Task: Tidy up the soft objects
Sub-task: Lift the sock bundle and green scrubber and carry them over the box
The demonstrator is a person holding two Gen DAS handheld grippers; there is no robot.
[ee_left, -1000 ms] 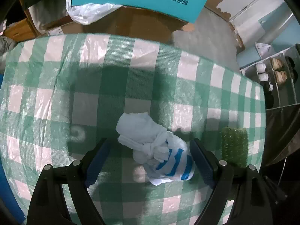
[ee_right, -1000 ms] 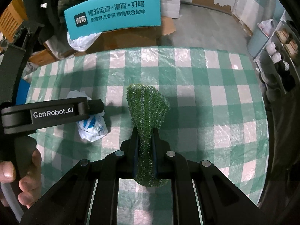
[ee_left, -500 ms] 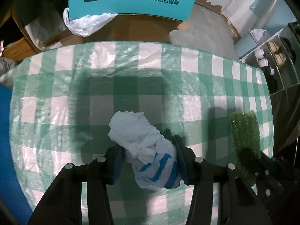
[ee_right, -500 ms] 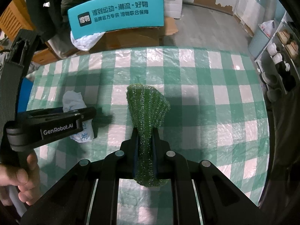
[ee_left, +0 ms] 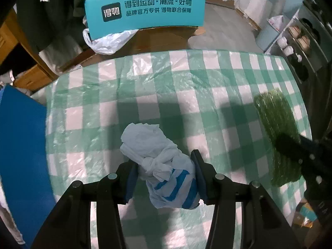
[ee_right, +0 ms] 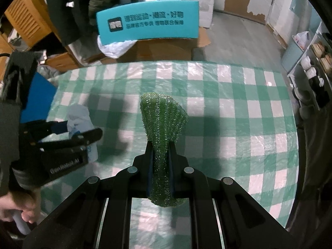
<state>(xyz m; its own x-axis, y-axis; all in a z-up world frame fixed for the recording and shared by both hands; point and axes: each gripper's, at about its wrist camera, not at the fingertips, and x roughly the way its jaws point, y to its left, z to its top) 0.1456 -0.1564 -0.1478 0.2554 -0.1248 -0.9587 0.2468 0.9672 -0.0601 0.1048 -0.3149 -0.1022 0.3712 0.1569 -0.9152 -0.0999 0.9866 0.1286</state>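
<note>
My left gripper (ee_left: 165,167) is shut on a knotted white plastic bag with blue stripes (ee_left: 166,172) and holds it above the green-checked tablecloth (ee_left: 186,95). The bag also shows in the right wrist view (ee_right: 81,120), between the left gripper's fingers (ee_right: 87,134). My right gripper (ee_right: 160,155) is shut on a green scouring pad (ee_right: 162,122), which stands up between its jaws above the table. The pad shows in the left wrist view (ee_left: 278,122) at the right, with the right gripper (ee_left: 290,147) clamped on it.
A blue bin or board (ee_left: 20,155) lies off the table's left edge. Behind the table stands a cardboard box (ee_left: 149,41) with a teal sign (ee_left: 145,12) and a white plastic bag (ee_left: 105,41). Shelves with cups (ee_left: 294,39) stand at the right.
My left gripper closed on the striped bag and lifted it off the cloth. My right gripper kept its hold on the green pad and rose slightly.
</note>
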